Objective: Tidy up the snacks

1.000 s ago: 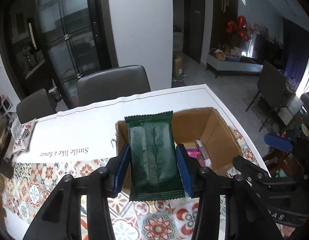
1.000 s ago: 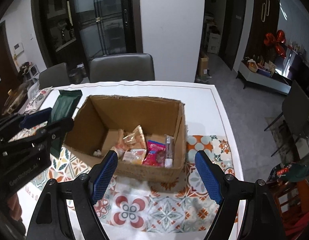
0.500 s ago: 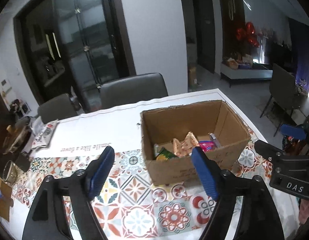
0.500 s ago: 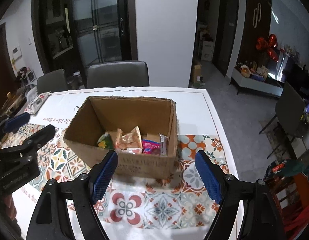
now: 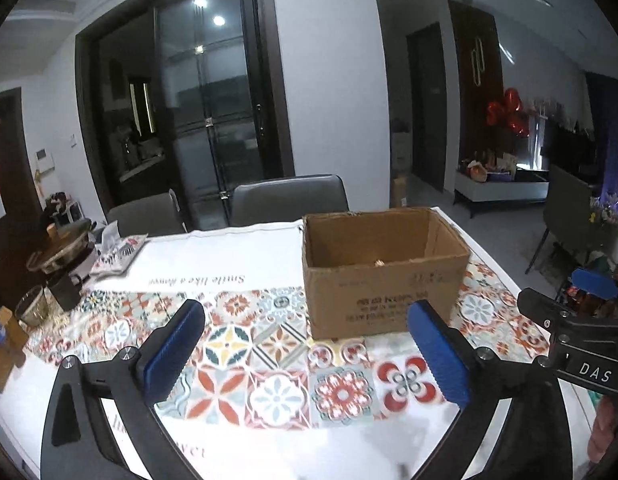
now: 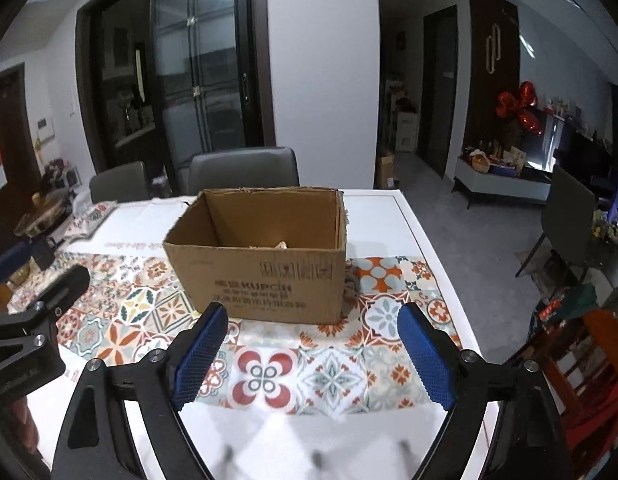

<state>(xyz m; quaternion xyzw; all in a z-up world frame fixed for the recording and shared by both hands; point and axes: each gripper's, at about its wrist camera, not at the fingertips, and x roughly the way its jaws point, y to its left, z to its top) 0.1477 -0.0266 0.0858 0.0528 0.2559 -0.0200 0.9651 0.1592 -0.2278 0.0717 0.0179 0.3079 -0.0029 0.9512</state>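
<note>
An open brown cardboard box (image 5: 383,276) stands on the patterned tablecloth (image 5: 277,372); it also shows in the right wrist view (image 6: 265,264). Only a tip of a golden snack wrapper (image 6: 281,245) peeks above its near wall; the other snacks inside are hidden. My left gripper (image 5: 309,352) is open and empty, low and in front of the box. My right gripper (image 6: 313,360) is open and empty, also in front of the box. Each gripper shows at the edge of the other's view.
Two grey chairs (image 5: 289,200) stand behind the table. A snack packet (image 5: 117,252), a pot (image 5: 61,248) and cups (image 5: 65,292) sit at the table's far left. The table's right edge (image 6: 441,256) drops to the floor; a red chair (image 6: 589,360) stands there.
The left gripper held a dark green packet over the box, let it go into the box and opened. Both grippers have pulled back and dropped low in front of the box.
</note>
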